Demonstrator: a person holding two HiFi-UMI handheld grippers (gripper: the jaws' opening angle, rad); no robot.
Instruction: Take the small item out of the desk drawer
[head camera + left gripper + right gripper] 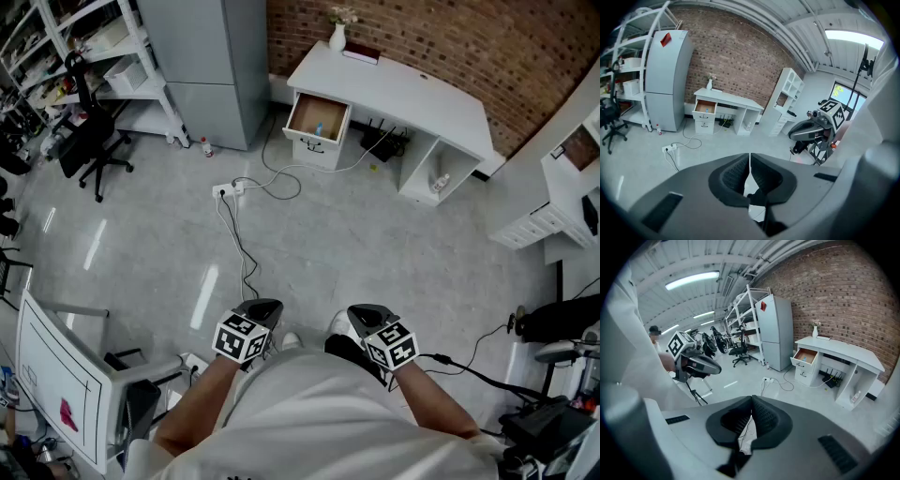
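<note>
Brick, red-brown and rough, forms the far wall (450,37) of a workshop where a person stands on a smooth grey floor (375,253) with a two-jaw gripper in each hand.

At 10 o'clock, white metal shelving (122,56) holds pale boxes, and a black office chair (89,141) stands in front of it. At 11 o'clock is a tall, flat-sided grey cabinet (211,66) with a small bottle (206,147) at its foot. A white power strip (228,190) lies on the floor nearer the person, its cables looping toward the desk.

At 12 o'clock the desk drawer (318,117) is pulled open. Its inside is bare brown wood, and the small blue item (319,128) lies in it, toward the front. The white desk (403,94), with its curved top, runs on to 1 o'clock and carries a white vase (338,37). The open compartment at its right end holds a small pale bottle (441,183).

Close to the person's body, well apart from the drawer, the left gripper (265,307) at 7 o'clock has its ribbed black pads (736,173) pressed together on nothing. The right gripper (364,311) at 5 o'clock is likewise closed and empty.
</note>
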